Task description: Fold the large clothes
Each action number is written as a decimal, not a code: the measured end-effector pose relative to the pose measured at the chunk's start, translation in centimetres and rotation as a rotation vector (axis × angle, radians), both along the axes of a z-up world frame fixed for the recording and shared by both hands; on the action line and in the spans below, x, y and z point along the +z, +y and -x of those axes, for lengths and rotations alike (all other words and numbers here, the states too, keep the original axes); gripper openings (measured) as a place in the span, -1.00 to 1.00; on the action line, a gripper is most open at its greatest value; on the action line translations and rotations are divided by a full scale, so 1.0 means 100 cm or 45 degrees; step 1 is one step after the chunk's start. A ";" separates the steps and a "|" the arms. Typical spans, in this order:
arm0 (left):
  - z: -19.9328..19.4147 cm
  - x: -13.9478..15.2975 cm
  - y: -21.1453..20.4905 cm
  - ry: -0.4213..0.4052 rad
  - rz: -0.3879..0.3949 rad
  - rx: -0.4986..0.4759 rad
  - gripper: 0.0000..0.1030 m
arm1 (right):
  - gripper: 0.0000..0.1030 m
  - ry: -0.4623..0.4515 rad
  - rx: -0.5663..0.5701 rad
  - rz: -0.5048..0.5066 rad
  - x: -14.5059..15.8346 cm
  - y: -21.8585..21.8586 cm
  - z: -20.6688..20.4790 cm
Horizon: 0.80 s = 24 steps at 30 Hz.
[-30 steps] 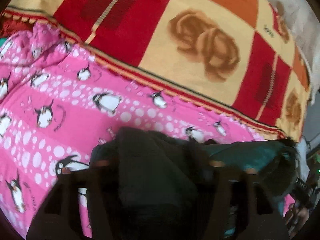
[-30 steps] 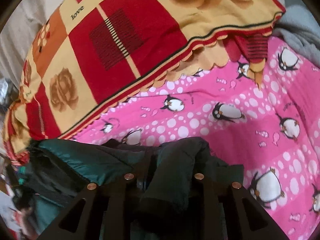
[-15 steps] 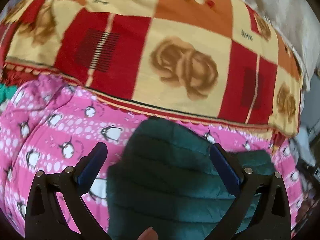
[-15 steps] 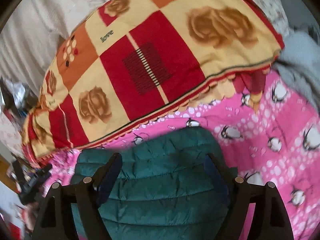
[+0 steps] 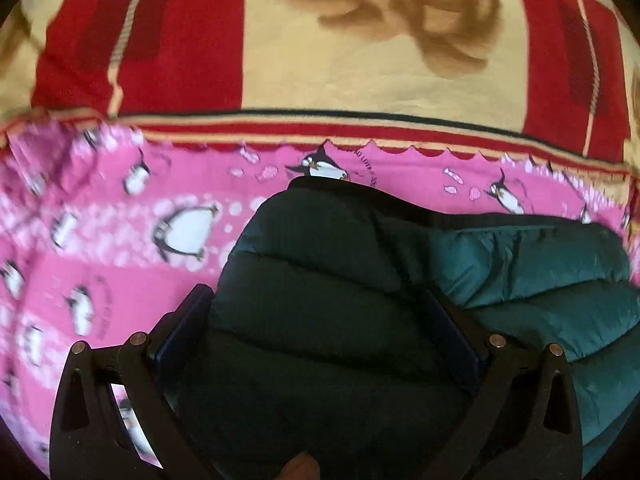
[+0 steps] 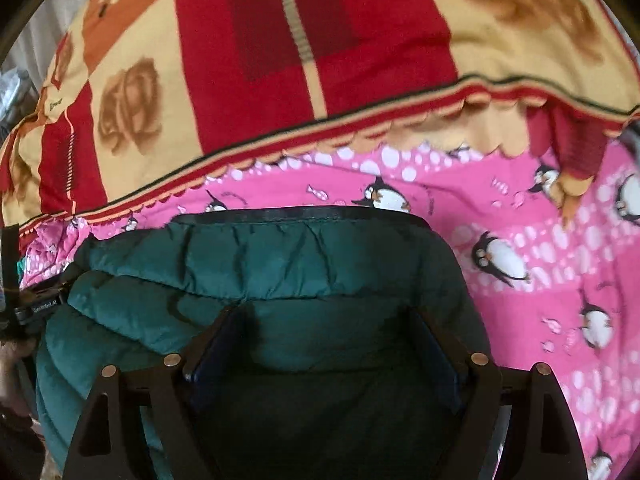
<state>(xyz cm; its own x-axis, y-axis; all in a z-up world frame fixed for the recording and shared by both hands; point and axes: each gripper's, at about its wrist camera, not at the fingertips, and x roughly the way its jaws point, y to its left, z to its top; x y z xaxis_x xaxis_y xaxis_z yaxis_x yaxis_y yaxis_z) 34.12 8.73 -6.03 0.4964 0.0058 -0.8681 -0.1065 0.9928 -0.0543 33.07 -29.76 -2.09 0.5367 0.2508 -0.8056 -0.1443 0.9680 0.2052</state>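
A dark green quilted puffer jacket (image 5: 520,280) lies folded on a pink penguin-print sheet (image 5: 100,240); it also shows in the right wrist view (image 6: 260,272). My left gripper (image 5: 316,308) is open, its fingers spread over the jacket's left part, low above it. My right gripper (image 6: 324,324) is open too, its fingers spread over the jacket's right part. Whether the fingers touch the fabric is unclear. The jacket's dark hem edge (image 6: 300,214) faces away from me.
A red, yellow and orange blanket with rose prints (image 5: 360,60) lies bunched behind the jacket, also in the right wrist view (image 6: 300,60). The penguin sheet (image 6: 560,260) extends to the right. The other gripper's body (image 6: 40,308) shows at the left edge.
Both grippers let go of the jacket a second ago and opened. Since half a second ago both have dropped lower and closer over the folded jacket.
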 end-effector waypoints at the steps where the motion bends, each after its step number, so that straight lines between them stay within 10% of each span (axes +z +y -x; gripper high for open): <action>1: -0.001 -0.005 0.003 0.010 0.039 0.021 1.00 | 0.71 0.009 0.004 -0.018 -0.006 -0.001 -0.004; 9: -0.005 -0.007 0.006 0.038 0.074 0.046 0.99 | 0.82 0.054 -0.003 -0.057 -0.017 0.000 -0.015; 13: 0.021 0.039 0.015 -0.077 0.060 0.052 0.99 | 0.72 0.040 0.007 0.100 0.008 0.010 -0.006; 19: 0.103 0.106 0.029 -0.249 0.108 -0.006 0.99 | 0.63 -0.214 -0.010 -0.037 0.085 -0.018 0.083; 24: 0.183 0.102 0.034 -0.287 0.130 -0.067 0.99 | 0.63 -0.338 0.038 -0.042 0.103 -0.031 0.168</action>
